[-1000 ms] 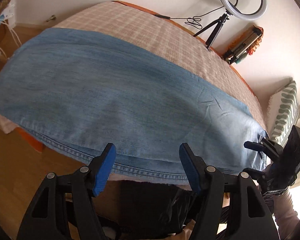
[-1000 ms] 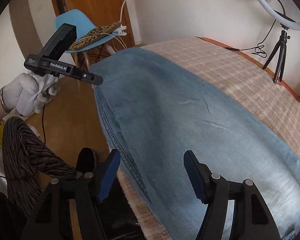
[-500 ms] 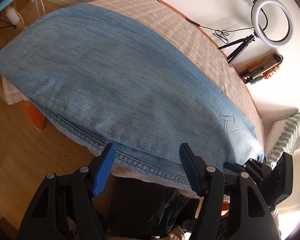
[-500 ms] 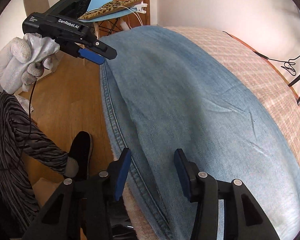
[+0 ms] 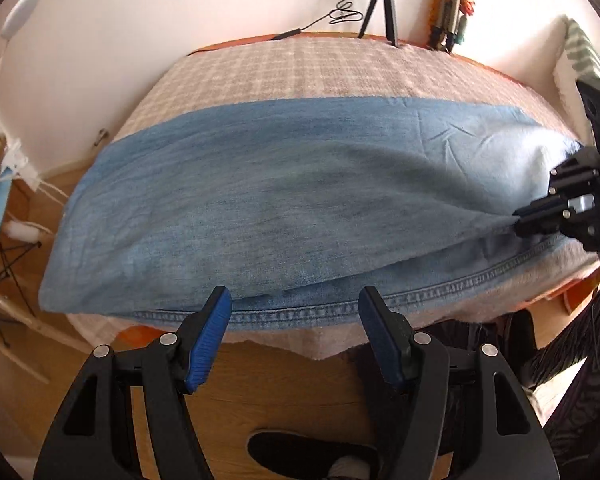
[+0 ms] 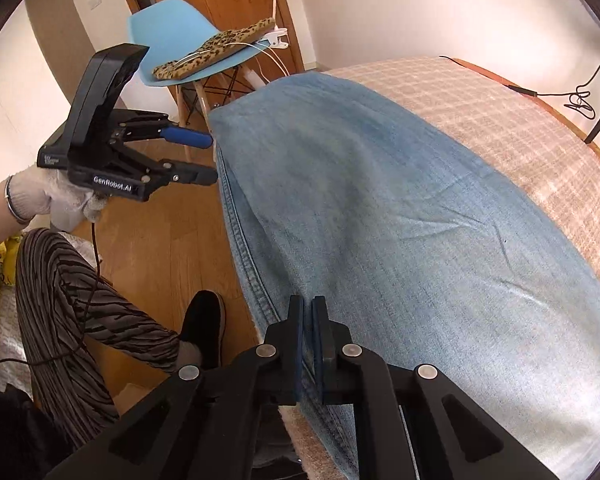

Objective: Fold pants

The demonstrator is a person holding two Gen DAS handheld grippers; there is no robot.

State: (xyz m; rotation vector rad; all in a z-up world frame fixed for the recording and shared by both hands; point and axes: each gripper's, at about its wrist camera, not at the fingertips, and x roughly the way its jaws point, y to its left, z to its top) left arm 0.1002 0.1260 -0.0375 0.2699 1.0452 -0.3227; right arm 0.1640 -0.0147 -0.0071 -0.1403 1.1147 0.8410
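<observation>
On the beige checked bedcover (image 5: 300, 68), the light blue denim pants (image 5: 292, 200) lie flat along the near edge, their stitched seam running beside it. The right gripper (image 6: 308, 312) has its blue pads pressed together, pinching a fold of the denim at that seam. The left gripper (image 5: 294, 312) hangs with fingers spread, just short of the seam, touching nothing. Behind stands a pale blue plastic chair (image 6: 172, 36).

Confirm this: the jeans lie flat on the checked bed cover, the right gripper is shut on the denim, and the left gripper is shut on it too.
Not quite. The left gripper is open, jaws apart just off the jeans' near seam, as the left wrist view shows. The right gripper is indeed shut on the denim.
</observation>
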